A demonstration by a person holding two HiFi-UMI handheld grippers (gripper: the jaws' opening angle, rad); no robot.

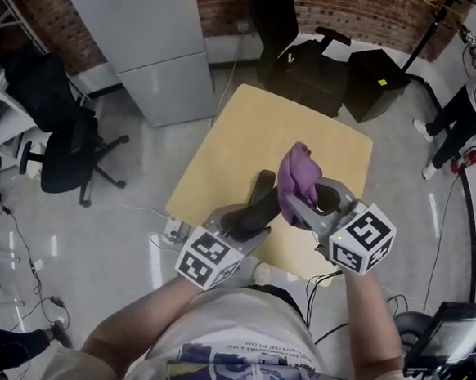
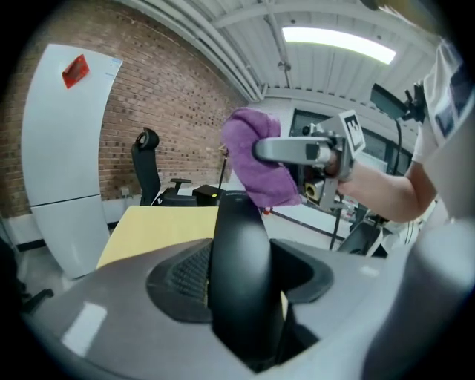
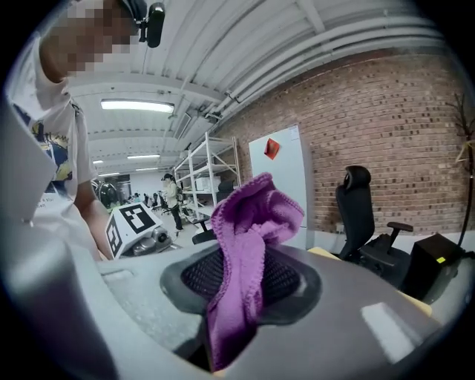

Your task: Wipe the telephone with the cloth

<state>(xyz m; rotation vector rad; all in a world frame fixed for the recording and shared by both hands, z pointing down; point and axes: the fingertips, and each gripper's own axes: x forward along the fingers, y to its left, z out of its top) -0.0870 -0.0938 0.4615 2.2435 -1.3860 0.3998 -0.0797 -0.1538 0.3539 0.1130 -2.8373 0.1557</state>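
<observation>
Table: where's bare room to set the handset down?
The table shows bare across its far half toward the black chair and along its left side by the grey cabinet. Crowded at the near edge: the left tool with the handset and the right tool with the cloth hang over it.

Open tabletop ahead, office chair beyond far edge

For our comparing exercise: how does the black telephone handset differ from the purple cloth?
The black plastic telephone handset is smooth and rigid; the purple fabric cloth is fuzzy and crumpled. The left claw grips the handset, the right claw the cloth. Both are held.
</observation>
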